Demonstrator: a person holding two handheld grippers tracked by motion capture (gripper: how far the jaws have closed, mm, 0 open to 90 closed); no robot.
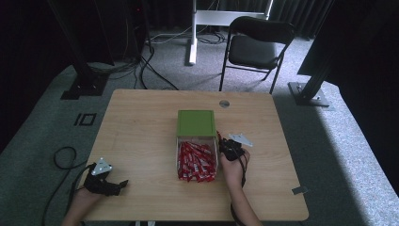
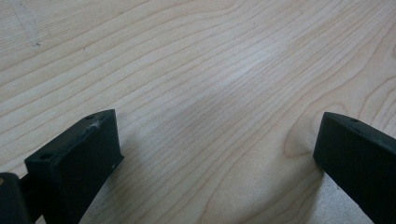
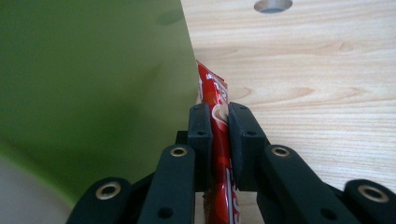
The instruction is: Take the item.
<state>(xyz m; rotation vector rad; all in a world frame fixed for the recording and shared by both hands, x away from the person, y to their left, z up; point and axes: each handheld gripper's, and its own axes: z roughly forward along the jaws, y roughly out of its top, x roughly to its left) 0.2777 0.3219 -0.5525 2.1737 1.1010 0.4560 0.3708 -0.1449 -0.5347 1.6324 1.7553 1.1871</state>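
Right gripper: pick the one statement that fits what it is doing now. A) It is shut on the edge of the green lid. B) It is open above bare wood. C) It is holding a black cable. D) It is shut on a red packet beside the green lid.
D: in the right gripper view the right gripper has its jaws pressed on either side of a red packet, with the green lid just beside it.

Left gripper open, right gripper clamped.
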